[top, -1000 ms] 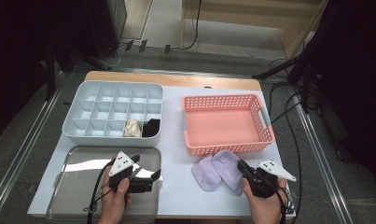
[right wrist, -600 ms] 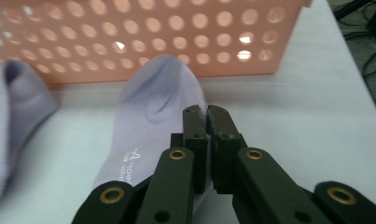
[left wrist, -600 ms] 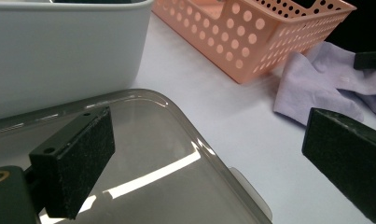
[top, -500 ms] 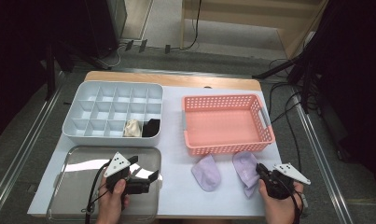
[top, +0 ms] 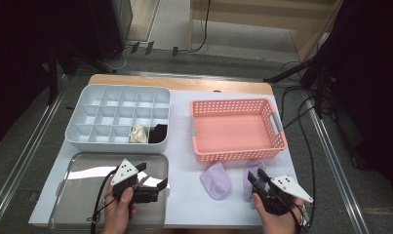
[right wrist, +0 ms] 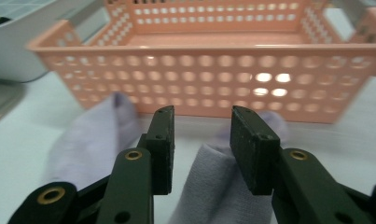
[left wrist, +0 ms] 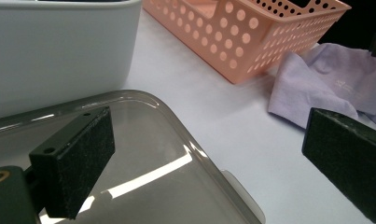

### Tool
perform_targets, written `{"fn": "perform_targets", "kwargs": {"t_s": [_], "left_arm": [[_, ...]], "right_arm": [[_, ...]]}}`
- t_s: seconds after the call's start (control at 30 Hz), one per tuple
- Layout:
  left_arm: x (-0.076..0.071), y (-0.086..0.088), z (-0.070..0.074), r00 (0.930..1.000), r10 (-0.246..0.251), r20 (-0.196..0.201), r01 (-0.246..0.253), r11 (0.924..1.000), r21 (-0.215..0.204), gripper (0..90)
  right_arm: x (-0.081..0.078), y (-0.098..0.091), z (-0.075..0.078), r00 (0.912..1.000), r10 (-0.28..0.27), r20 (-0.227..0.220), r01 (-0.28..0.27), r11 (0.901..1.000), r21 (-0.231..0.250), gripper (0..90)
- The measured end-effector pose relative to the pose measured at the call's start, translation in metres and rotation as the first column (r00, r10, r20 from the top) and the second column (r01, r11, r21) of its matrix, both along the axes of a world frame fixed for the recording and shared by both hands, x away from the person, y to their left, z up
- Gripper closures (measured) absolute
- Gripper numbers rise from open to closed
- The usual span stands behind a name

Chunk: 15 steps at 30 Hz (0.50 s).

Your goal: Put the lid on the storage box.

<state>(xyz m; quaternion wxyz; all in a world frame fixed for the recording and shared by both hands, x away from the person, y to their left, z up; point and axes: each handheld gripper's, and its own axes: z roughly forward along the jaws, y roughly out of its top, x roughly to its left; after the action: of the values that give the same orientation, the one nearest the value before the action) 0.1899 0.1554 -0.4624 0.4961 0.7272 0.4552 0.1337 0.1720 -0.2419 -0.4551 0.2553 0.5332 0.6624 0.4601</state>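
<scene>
Two lilac socks lie flat in front of the pink basket (top: 238, 155). The left sock (top: 216, 179) lies alone. My right gripper (top: 256, 174) hovers at the near end of the right sock (top: 252, 167). Its jaws have just been opening and now stand apart on either side of that sock (right wrist: 209, 186), with the pads off the cloth. The other sock (right wrist: 92, 135) shows to the left of my right gripper (right wrist: 202, 116). My left gripper (top: 154, 176) is wide open and holds nothing above the metal tray (top: 87, 165).
A white compartment box (top: 77, 131) at the back left holds a cream sock (top: 138, 134) and a black sock (top: 158, 133). The left gripper view looks past the tray corner (left wrist: 143, 158) to the box wall (left wrist: 59, 46), the basket (left wrist: 251, 42) and the lilac socks (left wrist: 316, 84).
The right gripper drew one lilac sock to the right, away from the other, and then opened its jaws. The left gripper has stayed where it was.
</scene>
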Motion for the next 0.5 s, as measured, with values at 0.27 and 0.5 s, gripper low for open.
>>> {"fn": "perform_targets", "kwargs": {"t_s": [0.27,0.5], "left_arm": [[0.0,0.0,-0.002,1.0,-0.005,-0.007,0.006,1.0,0.004,3.0],[0.001,0.003,-0.002,1.0,0.002,-0.007,-0.002,1.0,0.002,3.0]], "right_arm": [[0.001,0.008,-0.003,0.9998,-0.011,0.015,0.012,0.9987,-0.049,56.9],[0.003,-0.009,-0.002,0.9974,-0.071,0.014,0.072,0.9965,-0.044,55.5]]}}
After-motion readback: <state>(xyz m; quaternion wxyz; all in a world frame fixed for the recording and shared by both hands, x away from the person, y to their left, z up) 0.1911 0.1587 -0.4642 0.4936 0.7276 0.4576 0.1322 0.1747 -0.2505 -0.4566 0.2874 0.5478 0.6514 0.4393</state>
